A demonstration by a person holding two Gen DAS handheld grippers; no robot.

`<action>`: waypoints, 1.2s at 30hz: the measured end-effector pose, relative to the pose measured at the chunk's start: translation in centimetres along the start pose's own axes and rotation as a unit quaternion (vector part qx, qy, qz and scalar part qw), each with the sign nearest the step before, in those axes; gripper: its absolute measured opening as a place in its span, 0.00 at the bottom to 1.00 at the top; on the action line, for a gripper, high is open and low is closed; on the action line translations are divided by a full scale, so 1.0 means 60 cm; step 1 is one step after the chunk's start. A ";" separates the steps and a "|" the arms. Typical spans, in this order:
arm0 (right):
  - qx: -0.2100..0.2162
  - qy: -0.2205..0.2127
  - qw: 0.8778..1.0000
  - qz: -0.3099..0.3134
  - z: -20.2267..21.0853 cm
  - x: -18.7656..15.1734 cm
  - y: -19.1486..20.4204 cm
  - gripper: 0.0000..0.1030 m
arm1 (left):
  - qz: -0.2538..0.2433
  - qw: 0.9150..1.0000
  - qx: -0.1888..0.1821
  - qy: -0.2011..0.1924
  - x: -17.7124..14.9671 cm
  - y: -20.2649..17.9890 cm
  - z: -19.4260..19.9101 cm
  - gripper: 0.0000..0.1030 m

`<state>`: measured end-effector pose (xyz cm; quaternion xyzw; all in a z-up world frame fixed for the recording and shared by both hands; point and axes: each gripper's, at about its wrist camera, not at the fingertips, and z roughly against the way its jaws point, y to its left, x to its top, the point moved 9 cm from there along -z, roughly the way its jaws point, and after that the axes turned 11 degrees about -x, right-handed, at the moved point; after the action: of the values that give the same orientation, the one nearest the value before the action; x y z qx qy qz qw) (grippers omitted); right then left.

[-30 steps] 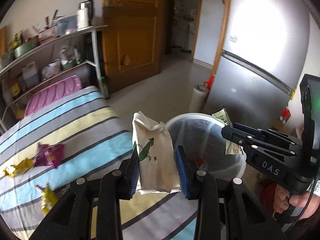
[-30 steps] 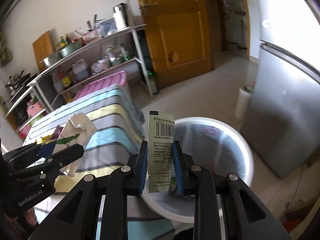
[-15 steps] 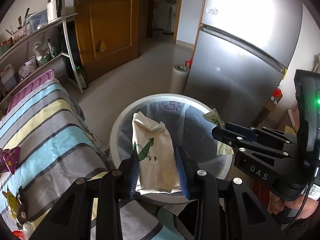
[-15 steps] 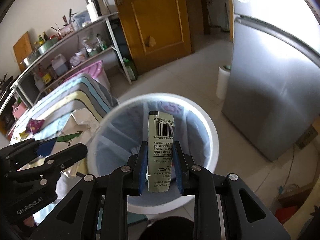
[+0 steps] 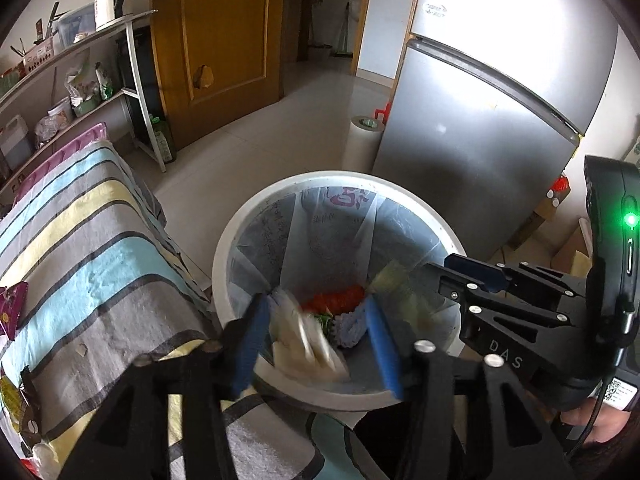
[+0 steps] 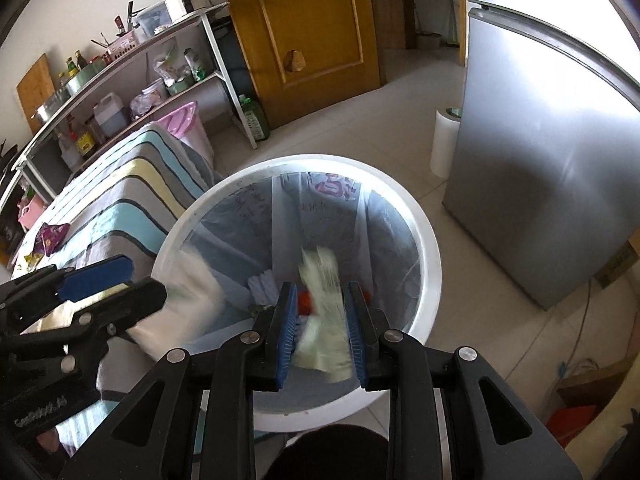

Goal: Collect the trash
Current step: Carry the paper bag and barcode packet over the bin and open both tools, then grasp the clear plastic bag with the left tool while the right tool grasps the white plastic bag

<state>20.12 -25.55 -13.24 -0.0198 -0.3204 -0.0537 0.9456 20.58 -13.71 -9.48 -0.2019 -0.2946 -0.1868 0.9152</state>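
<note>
Striped table (image 5: 92, 264) w/ purple wrapper (image 5: 12, 308); bin (image 5: 224, 248) on floor (image 5: 280, 128) beside.

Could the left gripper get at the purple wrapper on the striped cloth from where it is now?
Probably yes. The left gripper is open over the white bin, its bag dropping away, and the purple wrapper lies uncovered on the striped cloth with nothing between them.

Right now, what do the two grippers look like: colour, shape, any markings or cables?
Both are black plastic with angular linked arms, silver screws and blue ribbed pads. The left gripper shows "GenRobot.AI" in pale letters in the right wrist view. The right gripper shows "DAS" on its side in the left wrist view, with a black housing, a green light, a black cable and a QR label.
</note>
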 end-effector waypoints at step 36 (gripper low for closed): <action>0.077 -0.065 0.994 0.030 0.111 -0.001 0.161 0.42 | 0.069 0.988 0.088 -0.106 -0.066 0.155 0.225 0.67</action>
<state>17.17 -15.49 -8.01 0.0403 -0.3840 0.0009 0.9225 15.61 1.54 -4.31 -0.1594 -0.3901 -0.0740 0.9038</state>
